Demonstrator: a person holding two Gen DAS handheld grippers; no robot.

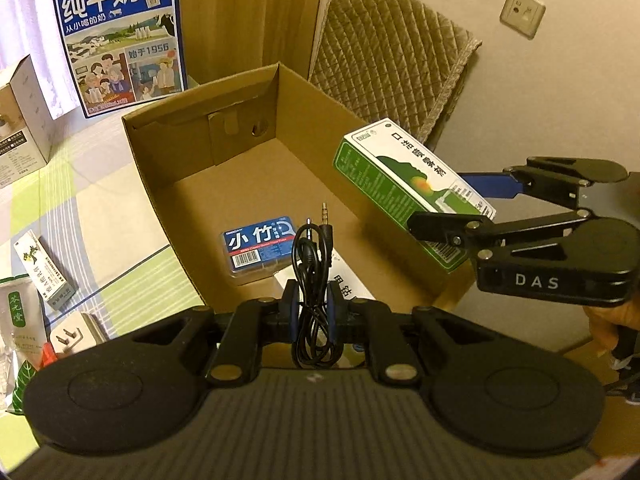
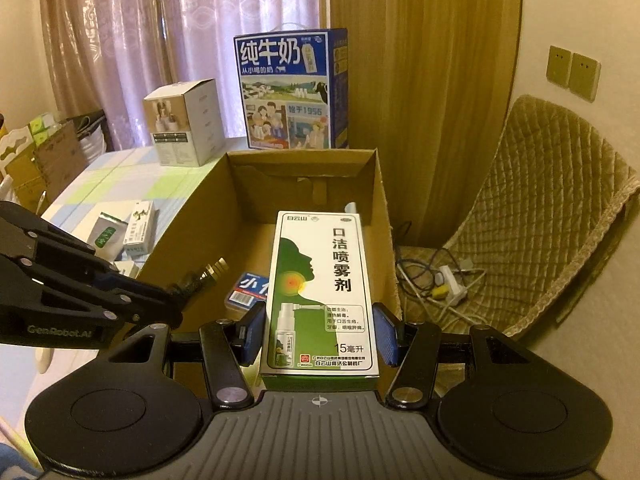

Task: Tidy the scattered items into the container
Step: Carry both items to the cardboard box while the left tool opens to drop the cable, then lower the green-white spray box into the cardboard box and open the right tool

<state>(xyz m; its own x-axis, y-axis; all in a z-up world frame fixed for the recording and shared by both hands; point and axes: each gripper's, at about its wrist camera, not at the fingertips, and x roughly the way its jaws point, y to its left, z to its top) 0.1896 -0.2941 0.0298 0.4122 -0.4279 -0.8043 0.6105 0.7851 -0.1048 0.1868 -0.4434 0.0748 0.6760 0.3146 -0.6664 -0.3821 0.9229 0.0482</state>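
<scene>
Black cable (image 1: 314, 276), coiled into a bundle, is pinched tight in my left gripper (image 1: 314, 300), whose blue-padded fingers (image 1: 291, 304) are clenched on it, the jack plug sticking up above them over the open cardboard box (image 1: 160, 160). My right gripper (image 2: 318, 330) grasps a green and white spray carton (image 2: 320, 292) by its long sides, both blue fingers (image 2: 254, 332) pressing on it, and holds it tilted over the right-hand rim of that box. Just beyond the cable, on the box floor, lies a small blue-labelled plastic case (image 1: 258, 250), with a white packet (image 1: 348, 280) beside it, partly hidden by my left fingers. Outside the box to its left, on the checked green and white cloth of the desk (image 1: 80, 200), a small white carton (image 1: 44, 270) and a green and white pouch (image 1: 18, 320) lie scattered. Farther back stand a white box (image 2: 186, 122) and a blue milk carton case (image 2: 290, 92), then curtains (image 2: 120, 40); a quilted chair (image 2: 540, 208) sits to the right.
</scene>
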